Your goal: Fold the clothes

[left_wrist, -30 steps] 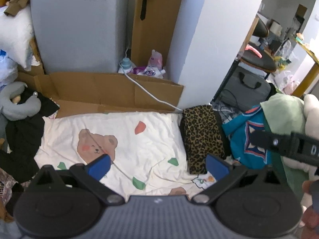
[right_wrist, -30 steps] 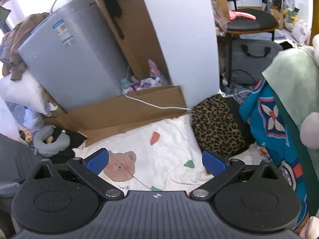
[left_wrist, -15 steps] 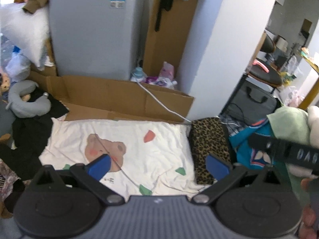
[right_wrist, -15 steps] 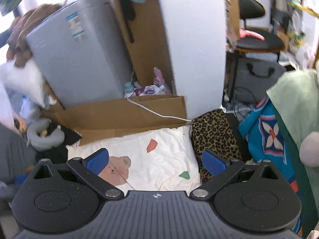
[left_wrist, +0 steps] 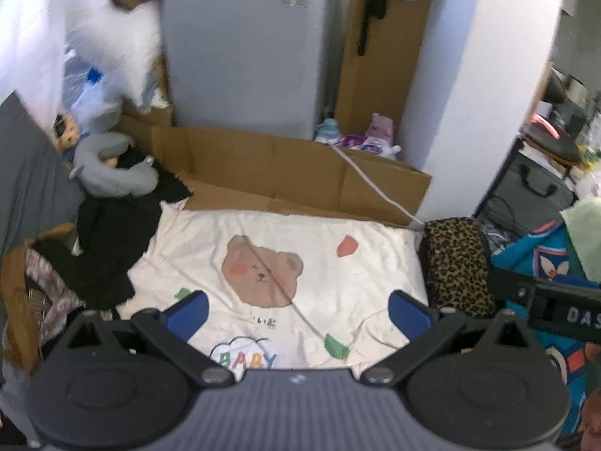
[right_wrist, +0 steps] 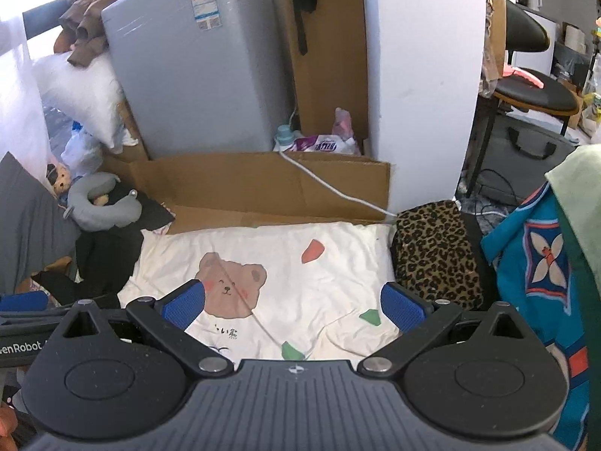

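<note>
Black claw [right_wrist: 293, 306] bodies, blue ribbed pads [right_wrist: 184, 303], silver pivot screws.

Black garment [left_wrist: 109, 240] crumpled; leopard garment [left_wrist: 456, 263] folded.

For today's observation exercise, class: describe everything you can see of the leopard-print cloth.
The leopard-print cloth looks like soft fabric, tan with dark spots all over. It appears folded into a neat, compact oblong and lies flat. It sits at the right edge of the cream bear-print sheet, touching it, with a blue patterned garment on its other side. Its far end is near the white cable. Neither hand-held gripper touches it.
</note>
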Available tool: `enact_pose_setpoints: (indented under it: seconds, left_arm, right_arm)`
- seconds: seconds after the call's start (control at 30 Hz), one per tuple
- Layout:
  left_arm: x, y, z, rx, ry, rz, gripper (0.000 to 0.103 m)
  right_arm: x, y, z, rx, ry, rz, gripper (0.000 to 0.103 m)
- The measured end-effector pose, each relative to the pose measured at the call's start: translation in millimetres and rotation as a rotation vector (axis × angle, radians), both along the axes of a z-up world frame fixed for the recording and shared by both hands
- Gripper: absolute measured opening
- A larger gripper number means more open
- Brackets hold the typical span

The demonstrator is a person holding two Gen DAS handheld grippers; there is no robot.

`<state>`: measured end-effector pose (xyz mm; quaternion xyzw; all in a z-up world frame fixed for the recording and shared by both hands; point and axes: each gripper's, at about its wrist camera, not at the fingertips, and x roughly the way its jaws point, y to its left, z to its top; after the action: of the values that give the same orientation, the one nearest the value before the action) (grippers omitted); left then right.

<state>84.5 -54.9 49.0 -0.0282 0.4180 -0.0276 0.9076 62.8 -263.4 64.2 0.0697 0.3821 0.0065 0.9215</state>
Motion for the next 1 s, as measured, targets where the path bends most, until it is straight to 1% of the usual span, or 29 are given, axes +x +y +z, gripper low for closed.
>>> enact_pose_setpoints:
  seconds: [0.1, 0.23, 0.5, 0.67, 0.77, 0.87, 0.93, 1.0]
  left_arm:
    - [-2.9, 2.2, -12.7, 0.016, -0.004, 0.024, 0.103]
    - [-2.7, 4.1, -25.1, 0.003, -0.015, 0.038, 0.103]
    - [-0.4, 1.4, -53.8, 0.013, -0.029, 0.001, 0.103]
    - [-4.5, 12.9, -71.4, 0.017, -0.017, 0.003, 0.103]
    - [-4.2, 17.9, -81.1, 0.037, 0.005, 0.015, 0.103]
    - [-4.8, 23.7, -86.9, 0.023, 0.026, 0.036, 0.103]
    - [-8.7, 25.4, -87.5, 0.018, 0.028, 0.027, 0.103]
    - [-14.0, 23.6, -87.9, 0.032, 0.021, -0.003, 0.103]
  right_arm:
    - [-3.3, 4.4, -11.2, -0.02, -0.004, 0.006, 0.103]
    - [-4.3, 9.3, -25.2, -0.057, -0.006, 0.011, 0.103]
    - [1.6, 12.4, -51.7, -0.107, 0.018, -0.013, 0.103]
    - [4.9, 19.8, -62.2, -0.105, 0.058, -0.003, 0.103]
    - [3.6, 24.8, -71.5, -0.112, 0.067, 0.011, 0.103]
    - [0.8, 27.4, -81.6, -0.096, 0.092, 0.004, 0.103]
    - [-1.3, 28.7, -86.7, -0.079, 0.105, -0.001, 0.103]
    - [-3.5, 30.0, -91.8, -0.061, 0.117, -0.006, 0.103]
